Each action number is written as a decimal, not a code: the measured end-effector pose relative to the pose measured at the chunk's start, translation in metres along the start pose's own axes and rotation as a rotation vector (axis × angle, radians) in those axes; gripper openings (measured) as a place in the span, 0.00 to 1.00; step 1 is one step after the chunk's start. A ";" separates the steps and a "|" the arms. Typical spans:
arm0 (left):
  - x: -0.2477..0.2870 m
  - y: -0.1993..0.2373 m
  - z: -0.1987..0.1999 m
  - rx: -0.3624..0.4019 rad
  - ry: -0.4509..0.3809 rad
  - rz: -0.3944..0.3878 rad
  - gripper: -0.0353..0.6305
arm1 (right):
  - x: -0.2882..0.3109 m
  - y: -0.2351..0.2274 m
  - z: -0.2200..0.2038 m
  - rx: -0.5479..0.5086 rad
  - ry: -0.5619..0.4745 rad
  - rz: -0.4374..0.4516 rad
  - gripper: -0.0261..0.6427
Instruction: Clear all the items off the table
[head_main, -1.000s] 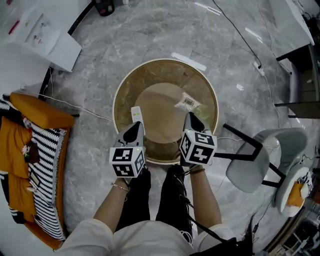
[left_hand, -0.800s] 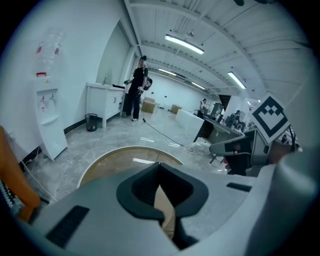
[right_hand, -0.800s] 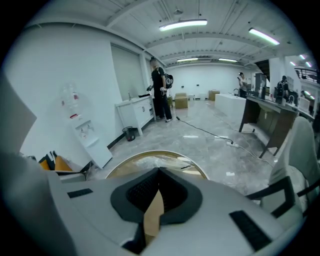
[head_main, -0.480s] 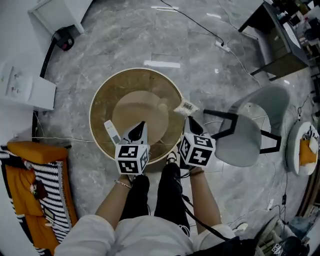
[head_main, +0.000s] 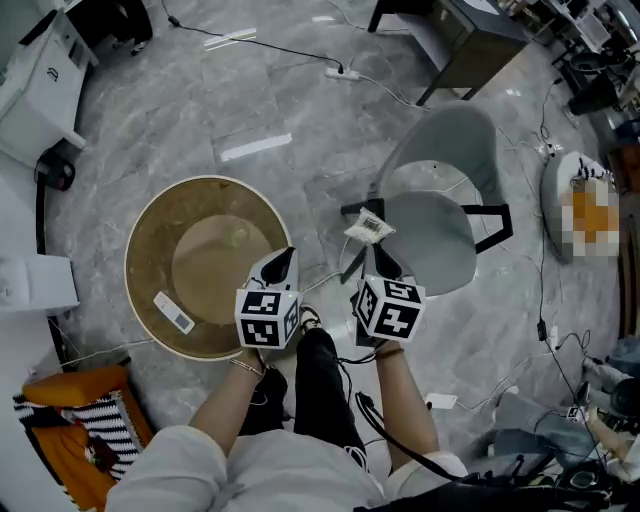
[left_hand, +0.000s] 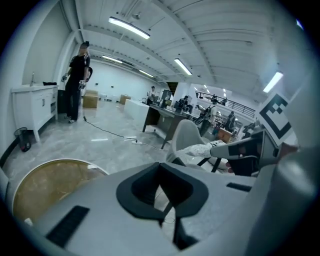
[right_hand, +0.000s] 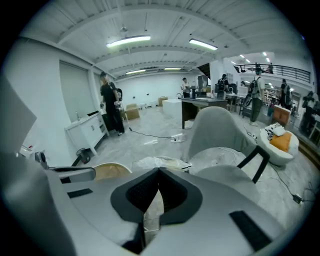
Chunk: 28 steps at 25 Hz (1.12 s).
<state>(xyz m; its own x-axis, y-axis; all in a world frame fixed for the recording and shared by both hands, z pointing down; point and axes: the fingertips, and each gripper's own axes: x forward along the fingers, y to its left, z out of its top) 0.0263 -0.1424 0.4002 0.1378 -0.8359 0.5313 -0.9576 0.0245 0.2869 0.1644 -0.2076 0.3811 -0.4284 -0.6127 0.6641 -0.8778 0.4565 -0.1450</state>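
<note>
The right tongs (head_main: 374, 243) pinch a crinkly clear packet (head_main: 368, 228) over the smooth grey chair (head_main: 440, 240), beyond the round wooden table's (head_main: 140, 250) raised rim. The left tongs (head_main: 284, 256) hover closed, empty, at that rim; a white oblong (head_main: 173, 312) lies inside.

Head cam: overhead, steeply down, left gripper (head_main: 283, 258) and right gripper (head_main: 372, 255) low centre. Gripper cams: close behind own jaws, facing out past the fingertips (right_hand: 150, 181) across the room. All three share round table (head_main: 150, 215) left of the fingers, grey chair (head_main: 430, 240) beyond, packet (head_main: 368, 228) at right tips.
</note>
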 end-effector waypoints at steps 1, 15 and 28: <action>0.012 -0.015 0.001 0.010 0.009 -0.022 0.06 | -0.003 -0.018 0.000 0.016 0.000 -0.019 0.07; 0.128 -0.089 -0.047 0.072 0.155 -0.083 0.06 | 0.026 -0.180 -0.055 0.169 0.062 -0.131 0.07; 0.186 -0.056 -0.109 0.082 0.226 -0.057 0.06 | 0.155 -0.241 -0.133 0.164 0.179 -0.155 0.07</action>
<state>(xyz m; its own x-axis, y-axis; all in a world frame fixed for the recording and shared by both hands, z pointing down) 0.1332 -0.2395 0.5703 0.2366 -0.6902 0.6838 -0.9627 -0.0716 0.2609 0.3377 -0.3265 0.6170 -0.2548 -0.5368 0.8043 -0.9591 0.2466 -0.1392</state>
